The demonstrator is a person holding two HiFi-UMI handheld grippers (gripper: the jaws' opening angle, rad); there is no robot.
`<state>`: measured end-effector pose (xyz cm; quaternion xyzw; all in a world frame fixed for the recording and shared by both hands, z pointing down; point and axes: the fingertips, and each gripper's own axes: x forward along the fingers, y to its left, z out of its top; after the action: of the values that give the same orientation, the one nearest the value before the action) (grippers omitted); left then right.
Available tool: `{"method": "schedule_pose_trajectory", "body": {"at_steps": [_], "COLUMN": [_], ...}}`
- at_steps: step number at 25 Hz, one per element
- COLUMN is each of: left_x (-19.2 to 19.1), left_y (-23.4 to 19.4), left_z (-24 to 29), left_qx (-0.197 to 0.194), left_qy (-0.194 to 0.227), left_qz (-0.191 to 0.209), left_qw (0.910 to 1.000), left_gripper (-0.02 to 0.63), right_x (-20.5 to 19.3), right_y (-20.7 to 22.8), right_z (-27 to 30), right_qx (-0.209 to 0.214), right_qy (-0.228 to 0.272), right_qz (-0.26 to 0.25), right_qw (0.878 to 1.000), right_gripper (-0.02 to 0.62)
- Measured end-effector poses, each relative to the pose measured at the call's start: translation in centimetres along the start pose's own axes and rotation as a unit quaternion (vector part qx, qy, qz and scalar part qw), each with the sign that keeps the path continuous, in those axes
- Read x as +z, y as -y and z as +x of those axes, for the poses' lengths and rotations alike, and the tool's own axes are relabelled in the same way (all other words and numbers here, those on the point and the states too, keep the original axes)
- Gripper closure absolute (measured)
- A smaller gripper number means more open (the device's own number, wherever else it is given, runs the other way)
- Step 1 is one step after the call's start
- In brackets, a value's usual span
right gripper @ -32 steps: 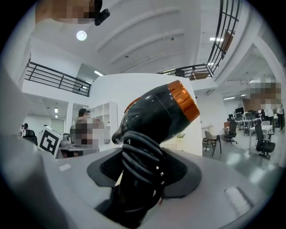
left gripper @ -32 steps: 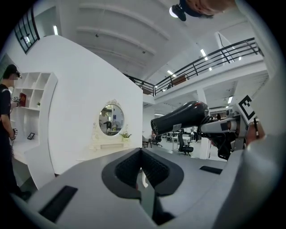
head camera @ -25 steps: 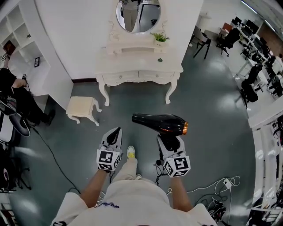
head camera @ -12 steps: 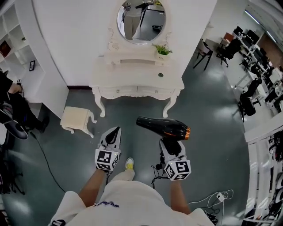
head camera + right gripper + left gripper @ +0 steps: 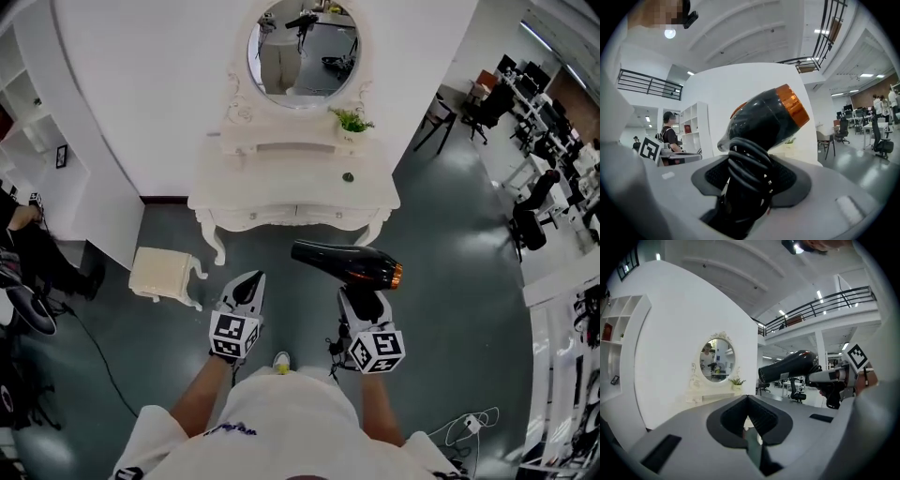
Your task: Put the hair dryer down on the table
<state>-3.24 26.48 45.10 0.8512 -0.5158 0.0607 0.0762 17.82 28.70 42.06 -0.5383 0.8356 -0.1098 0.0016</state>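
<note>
Hair dryer (image 5: 345, 263), black with an orange end ring, hangs in the air above the grey floor (image 5: 450, 309), just in front of the white worktop (image 5: 281, 183). The right gripper (image 5: 364, 302) grasps its handle, which is mostly hidden under coiled cord. The left gripper (image 5: 248, 286) is clenched on nothing. An oval mirror (image 5: 302, 49) and a small plant (image 5: 352, 122) stand at the worktop's back, and a cream stool (image 5: 161, 272) sits to its left.

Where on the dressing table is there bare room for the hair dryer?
The table top is bare from its left edge to the small dark item, in front of the raised shelf: probably room for the hair dryer. The right end, around that item and below the plant, is tighter.
</note>
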Motion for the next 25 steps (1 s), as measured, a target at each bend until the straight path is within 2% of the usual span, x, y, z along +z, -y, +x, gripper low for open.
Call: {"method": "schedule_pose_trajectory", "body": {"at_steps": [5,10,15,18,25], "left_x": [0.1,0.3,0.8,1.4,3.8], "left_y": [-1.3,-3.3,-6.6,-8.4,-12.8], "left_z": [2.4,5.1,9.4,12.2,19.4], "left_qx": [-0.002,0.009,0.032,0.040,0.064], "left_qy": [-0.001,0.001,0.000,0.003,0.000], "left_qz": [-0.002,-0.001,0.002,0.003,0.000], "left_qw": [1.0000,1.0000,0.9995,0.9992,0.9979], "left_gripper": [0.598,0.598,0.598,0.598,0.598], "right_x": [-0.7,-0.2,0.3,0.4,2.4], "right_y": [0.5,2.6,4.9,6.6,9.9], "right_z": [1.9,4.9,9.9,13.0,21.6], "right_qx": [-0.008,-0.015,-0.015,-0.013,0.001], "right_qy": [-0.023,-0.022,-0.018,-0.019,-0.026], "right_qz": [-0.003,-0.005,-0.005,0.013,0.018], "right_qw": [1.000,1.000,1.000,1.000,1.000], "right_gripper": [0.339,0.339,0.339,0.339,0.339]}}
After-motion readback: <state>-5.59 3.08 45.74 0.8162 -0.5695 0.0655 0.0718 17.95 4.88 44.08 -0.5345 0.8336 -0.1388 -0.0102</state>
